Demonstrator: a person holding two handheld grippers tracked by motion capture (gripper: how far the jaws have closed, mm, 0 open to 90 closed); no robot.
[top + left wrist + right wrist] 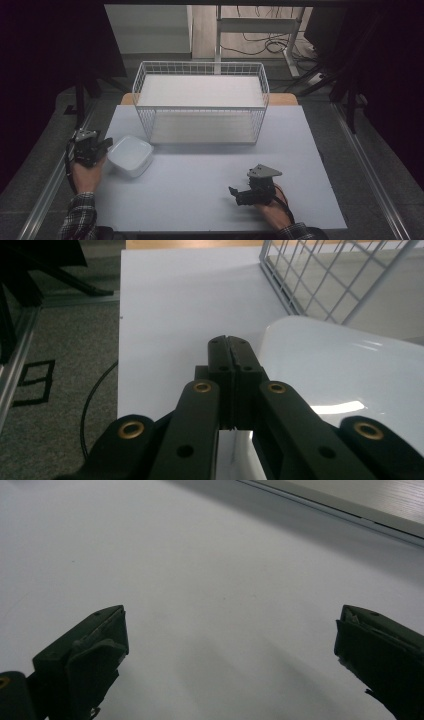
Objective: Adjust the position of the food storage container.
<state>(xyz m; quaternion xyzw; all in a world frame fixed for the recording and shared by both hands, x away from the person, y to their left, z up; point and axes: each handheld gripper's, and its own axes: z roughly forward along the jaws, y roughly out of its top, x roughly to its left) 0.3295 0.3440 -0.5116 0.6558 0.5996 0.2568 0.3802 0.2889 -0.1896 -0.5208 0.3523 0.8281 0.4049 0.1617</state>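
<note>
A glossy white plastic bowl (130, 155) — squarish, with rounded corners and a smooth, light-catching rim — sits near the left edge of the matte pale-grey table top (210, 175), just in front of the left corner of the white wire-mesh basket (201, 102). The basket is a rectangular box of thin welded rods in a fine grid, open at the top, with a flat pale floor showing through its walls.

The left gripper (101, 145), a black jointed tool with brass-coloured rivets on its links, lies at the bowl's left side; in the left gripper view its two flat black jaws are pressed together with nothing between them, their tips just beside the bowl's curved wall (345, 375), and whether they touch it I cannot tell.

The right gripper (233, 193) rests low over bare table at the near right, well apart from the bowl — a grey three-cornered plate on top, a cable trailing behind. In the right gripper view its blocky dark jaws stand spread wide over smooth, empty surface (225, 595).
</note>
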